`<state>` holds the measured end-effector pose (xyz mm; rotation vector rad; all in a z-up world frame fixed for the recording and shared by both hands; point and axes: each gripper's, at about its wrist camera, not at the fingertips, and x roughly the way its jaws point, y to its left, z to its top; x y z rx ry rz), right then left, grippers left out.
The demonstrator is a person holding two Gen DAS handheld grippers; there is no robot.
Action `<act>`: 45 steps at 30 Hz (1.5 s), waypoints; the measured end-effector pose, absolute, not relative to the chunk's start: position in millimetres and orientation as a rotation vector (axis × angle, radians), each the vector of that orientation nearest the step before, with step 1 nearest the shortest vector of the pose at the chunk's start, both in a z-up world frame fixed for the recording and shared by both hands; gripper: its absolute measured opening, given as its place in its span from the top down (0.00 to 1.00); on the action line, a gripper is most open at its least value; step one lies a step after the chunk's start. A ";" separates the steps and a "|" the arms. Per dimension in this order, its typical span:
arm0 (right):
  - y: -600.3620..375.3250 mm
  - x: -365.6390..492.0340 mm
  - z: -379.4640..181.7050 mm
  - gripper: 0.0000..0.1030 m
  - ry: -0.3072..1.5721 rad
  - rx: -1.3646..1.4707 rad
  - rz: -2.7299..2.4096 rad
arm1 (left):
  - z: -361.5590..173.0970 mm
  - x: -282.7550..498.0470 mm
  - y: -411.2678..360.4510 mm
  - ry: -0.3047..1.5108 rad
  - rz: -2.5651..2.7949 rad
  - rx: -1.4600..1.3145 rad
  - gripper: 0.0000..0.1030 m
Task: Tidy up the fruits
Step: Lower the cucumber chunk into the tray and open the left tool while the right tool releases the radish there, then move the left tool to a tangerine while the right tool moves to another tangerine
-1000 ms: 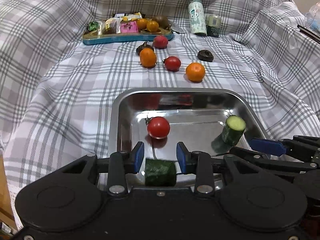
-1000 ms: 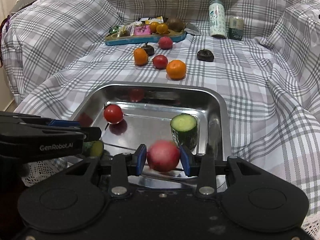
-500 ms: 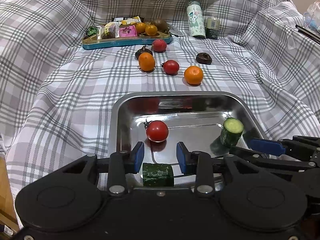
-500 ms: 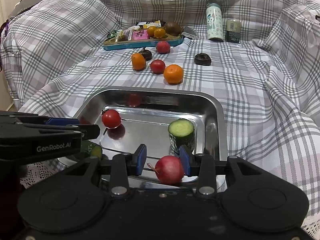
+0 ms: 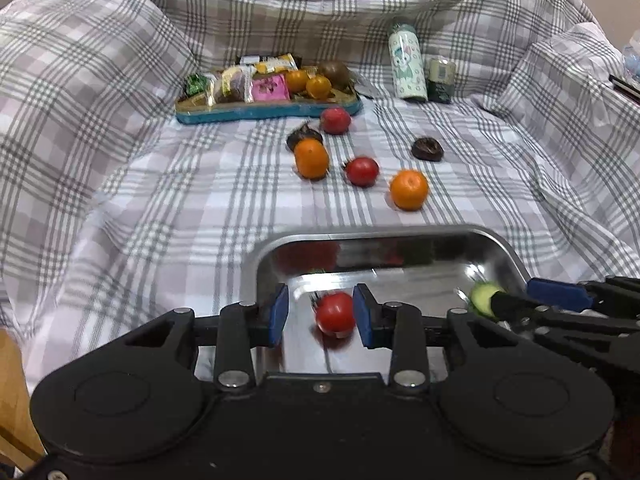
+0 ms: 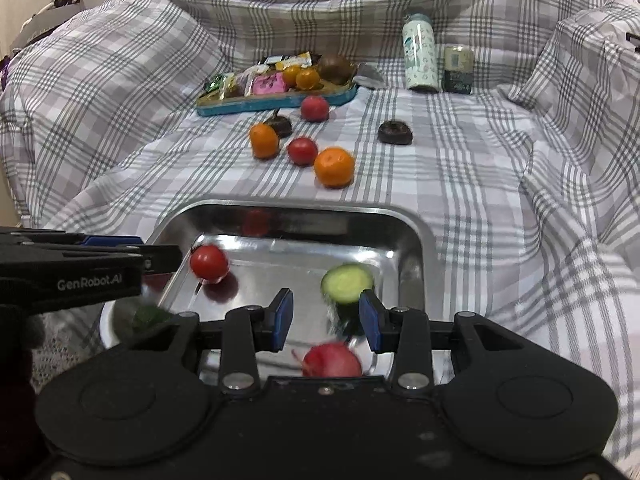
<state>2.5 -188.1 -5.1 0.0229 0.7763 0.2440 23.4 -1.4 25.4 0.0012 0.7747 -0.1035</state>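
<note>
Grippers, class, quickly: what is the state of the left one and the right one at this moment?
Left gripper: open, holding nothing; a tomato lies in the tray beyond it.
Right gripper: open, holding nothing; a radish lies below it.

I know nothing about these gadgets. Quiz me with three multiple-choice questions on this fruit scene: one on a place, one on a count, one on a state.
1. Where does the upright cucumber piece stand?
A. on the blue tray
B. in the steel pan
C. on the cloth

2. How many orange fruits lie loose on the cloth between pan and blue tray?
A. two
B. four
C. none

3. The right gripper is:
A. shut on a tomato
B. open
C. out of view

Key: B, it stands on the pan floor; A, two lie there; B, its fingers are apart, grasping nothing.
</note>
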 end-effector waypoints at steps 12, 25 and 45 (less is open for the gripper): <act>-200.1 56.7 4.9 0.62 0.683 0.003 0.182 | 26.5 81.4 5.7 0.722 -0.085 0.035 0.57; -197.9 128.9 6.0 0.62 0.629 -0.041 0.153 | 27.1 142.2 -1.4 0.691 -0.126 0.032 0.57; -199.7 202.3 -15.7 0.62 0.671 -0.003 0.131 | -0.3 184.8 10.4 0.698 -0.139 -0.051 0.51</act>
